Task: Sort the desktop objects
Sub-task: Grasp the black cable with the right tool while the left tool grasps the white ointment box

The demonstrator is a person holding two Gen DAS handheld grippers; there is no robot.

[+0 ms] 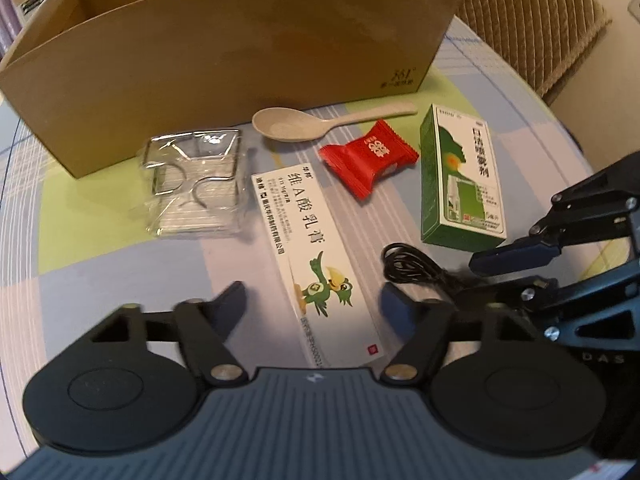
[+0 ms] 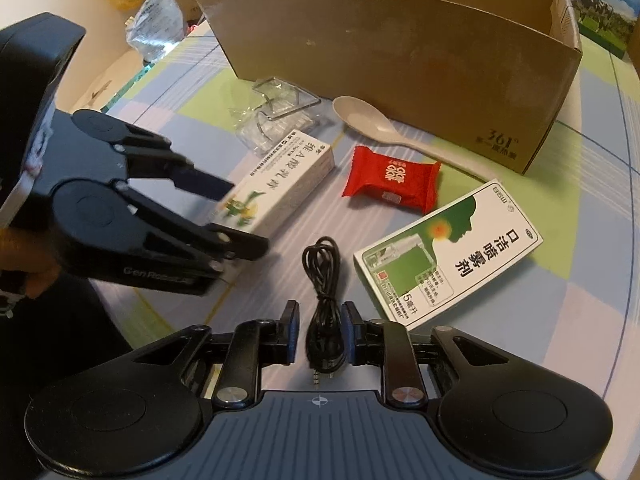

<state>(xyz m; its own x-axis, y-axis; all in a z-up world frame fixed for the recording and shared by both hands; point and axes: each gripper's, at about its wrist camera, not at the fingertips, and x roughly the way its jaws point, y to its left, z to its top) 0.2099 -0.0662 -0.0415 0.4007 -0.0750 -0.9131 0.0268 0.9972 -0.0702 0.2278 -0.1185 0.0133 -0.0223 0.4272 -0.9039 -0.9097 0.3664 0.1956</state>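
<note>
My left gripper (image 1: 312,300) is open, its fingers astride the near end of a long white ointment box (image 1: 316,256) with a green bird on it. My right gripper (image 2: 320,332) is partly open, its pads on either side of a coiled black audio cable (image 2: 323,304), with a small gap each side. A green-and-white spray box (image 2: 448,252), a red candy wrapper (image 2: 392,178), a beige spoon (image 2: 360,114) and a clear plastic holder (image 2: 276,116) lie on the table. An open cardboard box (image 2: 400,56) stands behind them.
The table has a pastel checked cloth (image 1: 100,296). A woven chair back (image 1: 532,20) stands at the far right in the left wrist view. Plastic bags and small boxes (image 2: 156,28) sit beyond the table's left edge in the right wrist view.
</note>
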